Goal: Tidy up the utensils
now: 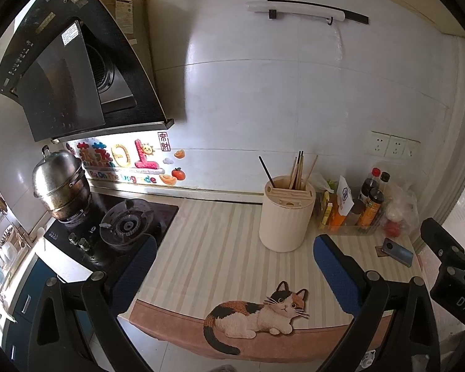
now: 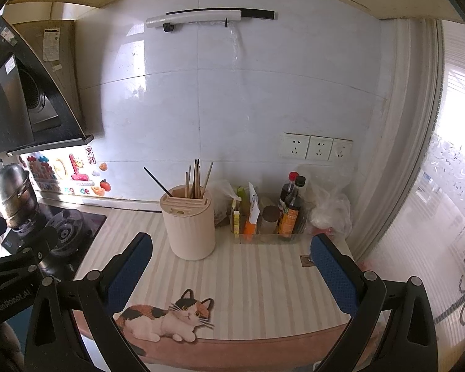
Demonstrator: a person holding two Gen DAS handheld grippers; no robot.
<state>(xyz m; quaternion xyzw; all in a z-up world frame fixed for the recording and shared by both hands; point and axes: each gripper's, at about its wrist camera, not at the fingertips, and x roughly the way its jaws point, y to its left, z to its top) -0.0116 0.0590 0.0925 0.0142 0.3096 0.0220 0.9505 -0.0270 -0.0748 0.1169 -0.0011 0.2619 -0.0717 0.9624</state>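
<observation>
A cream cylindrical utensil holder [image 1: 286,218] [image 2: 189,226] stands on the striped counter mat with several wooden and black chopsticks [image 1: 298,170] [image 2: 195,178] upright in it. One black chopstick [image 1: 266,167] [image 2: 158,181] leans to the left. My left gripper [image 1: 235,266] is open and empty, in front of the holder. My right gripper [image 2: 232,266] is open and empty, also in front of the holder. The right gripper's body shows at the right edge of the left wrist view [image 1: 449,257].
A clear tray of sauce bottles and packets [image 1: 353,210] [image 2: 269,217] stands right of the holder. A phone [image 1: 398,251] lies near the counter's right end. A gas stove [image 1: 121,226] [image 2: 62,232] with a steel steamer pot [image 1: 62,186] is on the left. The mat [image 2: 248,279] has a cat picture at its front edge.
</observation>
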